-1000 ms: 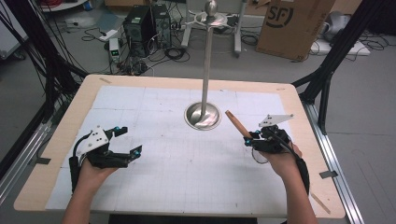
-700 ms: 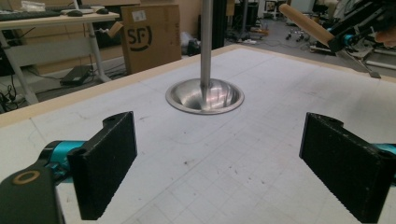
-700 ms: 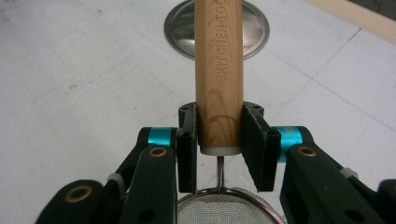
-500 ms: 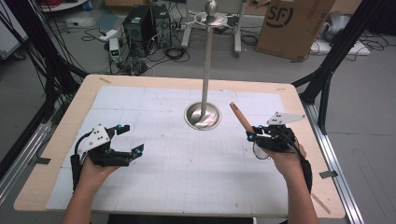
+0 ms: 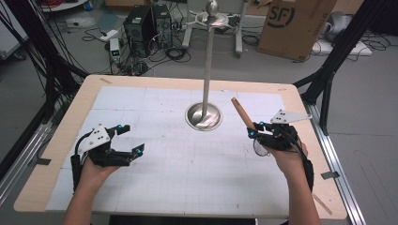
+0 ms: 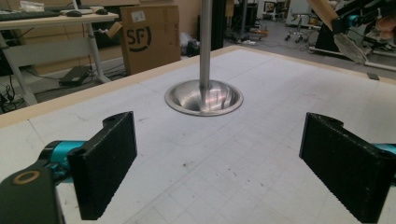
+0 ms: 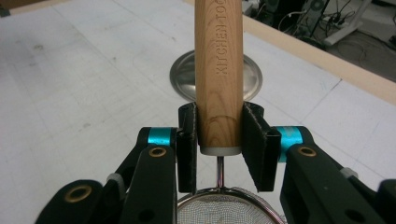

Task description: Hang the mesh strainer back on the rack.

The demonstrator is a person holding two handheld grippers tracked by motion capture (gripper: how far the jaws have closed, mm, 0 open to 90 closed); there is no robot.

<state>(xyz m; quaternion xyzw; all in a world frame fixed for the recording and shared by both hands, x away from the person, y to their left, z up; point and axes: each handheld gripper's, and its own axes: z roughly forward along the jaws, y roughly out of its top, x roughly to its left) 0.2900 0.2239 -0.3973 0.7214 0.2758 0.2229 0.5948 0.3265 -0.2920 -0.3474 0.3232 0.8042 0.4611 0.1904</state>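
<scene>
White gridded table point(image 5: 187, 187): right gripper point(image 5: 254, 130) clamps strainer handle point(image 5: 242, 112) pointing 11 o'clock toward stand point(image 5: 206, 70), likely for hanging; left gripper point(image 5: 131, 140) released, idle.

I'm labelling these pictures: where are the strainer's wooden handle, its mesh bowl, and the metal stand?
wooden handle point(image 7: 218, 84), right gripper view, middle of the wood.
mesh bowl point(image 7: 224, 212), right gripper view, on the mesh.
metal stand point(image 5: 203, 116), high view, round base.

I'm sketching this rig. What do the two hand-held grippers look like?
Both the left gripper and right gripper are black, each with a grey three-cornered plate on top and a black cable trailing back. Their jaws carry flat black textured pads, with turquoise sleeves and brass-ringed pivots behind. The forearms are unsleeved.
</scene>
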